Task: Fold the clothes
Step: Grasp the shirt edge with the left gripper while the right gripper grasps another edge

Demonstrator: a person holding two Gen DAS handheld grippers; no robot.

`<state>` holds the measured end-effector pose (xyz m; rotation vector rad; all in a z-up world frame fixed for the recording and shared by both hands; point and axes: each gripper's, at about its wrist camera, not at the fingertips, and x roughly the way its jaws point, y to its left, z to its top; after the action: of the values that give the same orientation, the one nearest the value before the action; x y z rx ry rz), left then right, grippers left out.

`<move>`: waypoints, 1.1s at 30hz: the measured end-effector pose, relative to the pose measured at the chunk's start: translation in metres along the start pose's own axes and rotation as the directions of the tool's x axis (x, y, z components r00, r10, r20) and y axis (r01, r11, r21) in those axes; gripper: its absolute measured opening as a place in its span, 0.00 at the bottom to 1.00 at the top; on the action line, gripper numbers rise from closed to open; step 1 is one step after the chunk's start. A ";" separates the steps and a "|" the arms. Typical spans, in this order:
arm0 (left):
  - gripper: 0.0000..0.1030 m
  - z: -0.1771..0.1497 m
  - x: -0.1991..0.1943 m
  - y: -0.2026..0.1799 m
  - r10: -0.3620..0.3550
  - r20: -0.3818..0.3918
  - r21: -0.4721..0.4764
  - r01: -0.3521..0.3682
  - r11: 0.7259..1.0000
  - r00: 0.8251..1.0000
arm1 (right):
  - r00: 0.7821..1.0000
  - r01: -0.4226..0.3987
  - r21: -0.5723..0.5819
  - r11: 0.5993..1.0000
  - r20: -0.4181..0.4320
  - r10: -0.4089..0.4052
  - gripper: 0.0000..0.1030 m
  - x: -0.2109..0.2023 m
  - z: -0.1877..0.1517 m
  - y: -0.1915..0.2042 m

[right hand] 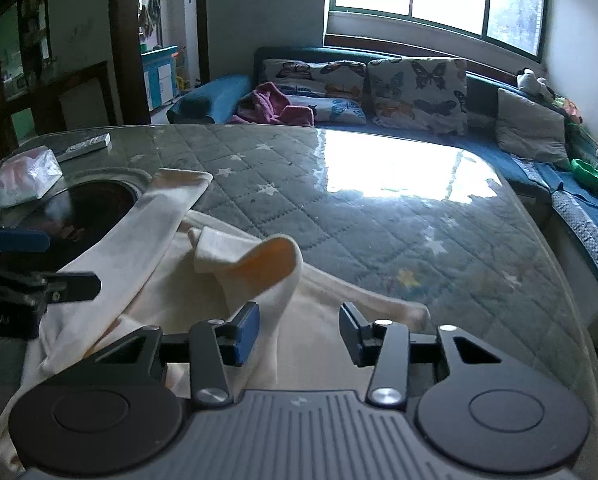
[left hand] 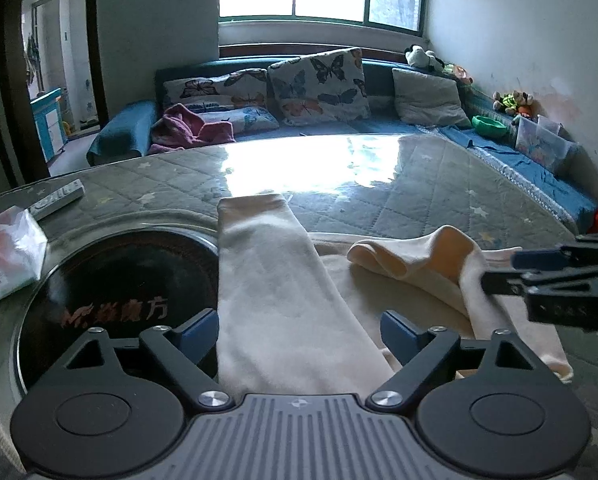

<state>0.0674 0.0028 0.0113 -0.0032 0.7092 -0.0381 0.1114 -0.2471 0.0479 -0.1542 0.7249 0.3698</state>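
My left gripper point(left hand: 299, 334) has its jaws wide, straddling one sleeve of the cream garment point(left hand: 283, 300) (not pinching it). My right gripper point(right hand: 299, 334), jaws narrower and empty, hovers at the garment's three o'clock on the bench point(right hand: 379, 220).

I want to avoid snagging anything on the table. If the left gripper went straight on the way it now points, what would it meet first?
Most likely the cream garment: its long folded sleeve already lies between the open left gripper fingers and runs straight ahead. Beyond that comes the quilted table cover. Depth is unclear, so height above the cloth is uncertain.
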 end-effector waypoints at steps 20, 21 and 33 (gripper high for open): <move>0.75 0.051 0.080 0.003 0.019 -0.014 0.000 -0.019 1.000 1.000 | 0.998 -0.058 0.021 0.998 -0.017 0.059 0.03 0.046 0.019 -0.014; 0.75 0.056 0.086 0.004 0.026 -0.016 -0.010 -0.026 1.000 1.000 | 0.998 -0.054 0.013 0.998 -0.009 0.054 0.03 0.044 0.019 -0.014; 0.70 0.079 0.145 0.009 0.098 -0.054 -0.018 -0.099 0.995 0.994 | 0.998 -0.002 0.010 1.000 0.055 0.002 0.02 0.017 0.014 -0.032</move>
<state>0.2290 0.0054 -0.0236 0.0134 0.7616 0.0636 0.1437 -0.2681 0.0474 -0.1331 0.6721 0.3707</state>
